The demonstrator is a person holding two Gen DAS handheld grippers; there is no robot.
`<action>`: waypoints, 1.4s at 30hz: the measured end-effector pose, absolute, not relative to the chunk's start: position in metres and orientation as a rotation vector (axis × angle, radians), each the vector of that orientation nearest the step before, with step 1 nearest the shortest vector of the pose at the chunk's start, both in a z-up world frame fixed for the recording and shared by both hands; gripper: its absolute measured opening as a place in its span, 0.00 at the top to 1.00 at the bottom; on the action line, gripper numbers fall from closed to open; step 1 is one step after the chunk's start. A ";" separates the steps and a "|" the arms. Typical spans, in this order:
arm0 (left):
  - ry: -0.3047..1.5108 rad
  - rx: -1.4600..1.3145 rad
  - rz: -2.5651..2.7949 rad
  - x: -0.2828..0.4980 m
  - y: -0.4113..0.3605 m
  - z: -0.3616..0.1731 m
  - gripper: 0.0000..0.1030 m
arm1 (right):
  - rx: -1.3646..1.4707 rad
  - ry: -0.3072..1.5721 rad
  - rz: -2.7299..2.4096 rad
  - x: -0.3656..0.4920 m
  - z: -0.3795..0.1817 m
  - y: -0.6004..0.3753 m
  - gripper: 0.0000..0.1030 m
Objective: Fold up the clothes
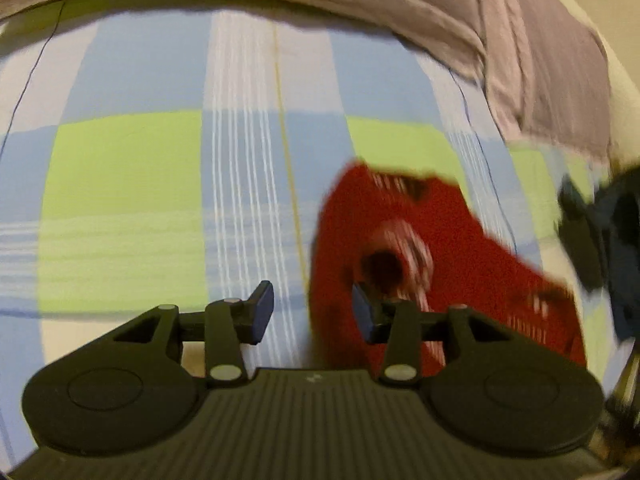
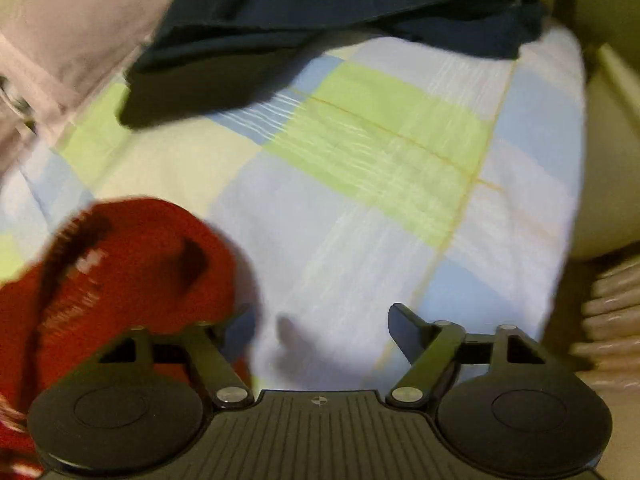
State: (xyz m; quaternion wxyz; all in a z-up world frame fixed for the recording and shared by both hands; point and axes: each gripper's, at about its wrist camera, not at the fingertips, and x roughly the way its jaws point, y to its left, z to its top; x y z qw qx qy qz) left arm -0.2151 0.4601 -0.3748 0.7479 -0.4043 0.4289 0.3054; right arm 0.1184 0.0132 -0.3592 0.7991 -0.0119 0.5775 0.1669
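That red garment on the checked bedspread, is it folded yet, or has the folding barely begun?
Barely begun, it seems. Done: nothing looks folded; the red garment lies rumpled on the checked bedspread. In hand: nothing is gripped; the left tool and the right tool both stand open beside it. Left: folding the red garment, and the dark blue clothes heaped further back.

Checked bedsheet (image 2: 360,208) lies bare between red garment (image 2: 132,264) and dark clothes (image 2: 320,4)
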 end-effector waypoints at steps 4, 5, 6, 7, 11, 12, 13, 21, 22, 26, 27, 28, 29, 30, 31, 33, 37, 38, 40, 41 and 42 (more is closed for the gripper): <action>0.846 -0.988 0.651 -0.197 0.489 -0.394 0.62 | 0.094 1.261 0.436 0.117 -0.370 0.023 0.26; 0.844 -0.998 0.620 -0.188 0.491 -0.399 0.62 | 0.106 1.258 0.440 0.116 -0.373 0.028 0.26; 0.856 -0.998 0.594 -0.180 0.491 -0.405 0.61 | 0.107 1.257 0.436 0.117 -0.376 0.032 0.26; 0.870 -0.996 0.570 -0.171 0.490 -0.411 0.62 | 0.103 1.258 0.431 0.119 -0.380 0.035 0.26; 0.884 -0.971 0.562 -0.160 0.482 -0.423 0.89 | 0.082 1.253 0.454 0.127 -0.388 0.052 0.88; 0.861 -0.965 0.576 -0.165 0.481 -0.419 0.90 | 0.045 1.242 0.455 0.128 -0.385 0.058 0.89; 0.833 -0.958 0.601 -0.174 0.481 -0.411 0.91 | 0.011 1.218 0.475 0.127 -0.382 0.065 0.90; 0.552 -0.807 0.872 -0.299 0.495 -0.294 0.91 | -0.172 0.914 0.797 0.141 -0.317 0.155 0.91; 0.528 -0.772 0.924 -0.314 0.498 -0.283 0.91 | -0.188 0.903 0.847 0.144 -0.315 0.176 0.91; 0.633 -0.630 1.084 -0.339 0.509 -0.271 0.83 | -0.262 0.939 0.982 0.145 -0.317 0.255 0.58; 0.650 -0.627 1.088 -0.343 0.506 -0.271 0.83 | -0.277 0.948 0.985 0.138 -0.319 0.266 0.36; 0.667 -0.625 1.092 -0.347 0.503 -0.272 0.80 | -0.291 0.957 0.987 0.130 -0.321 0.276 0.35; 0.684 -0.622 1.096 -0.350 0.500 -0.273 0.77 | -0.297 0.970 1.005 0.121 -0.323 0.279 0.35; 0.701 -0.620 1.100 -0.354 0.497 -0.273 0.71 | -0.298 0.986 1.031 0.110 -0.325 0.277 0.35; 0.726 -0.603 1.080 -0.357 0.488 -0.275 0.68 | -0.307 1.015 1.053 0.099 -0.329 0.275 0.35; 0.808 -0.562 1.022 -0.356 0.464 -0.285 0.68 | -0.338 1.092 1.083 0.072 -0.344 0.267 0.35; 0.889 -0.629 0.953 -0.364 0.422 -0.314 0.69 | -0.313 1.266 1.110 0.029 -0.369 0.254 0.35; 0.887 -0.661 0.949 -0.369 0.415 -0.318 0.69 | -0.307 1.271 1.125 0.020 -0.370 0.253 0.35; 0.882 -0.726 0.941 -0.377 0.399 -0.328 0.69 | -0.343 1.253 1.176 0.001 -0.370 0.257 0.35; 0.880 -0.759 0.937 -0.381 0.392 -0.333 0.69 | -0.401 1.227 1.211 -0.008 -0.372 0.262 0.35; 0.876 -0.775 0.936 -0.384 0.388 -0.336 0.69 | -0.459 1.208 1.231 -0.018 -0.377 0.267 0.35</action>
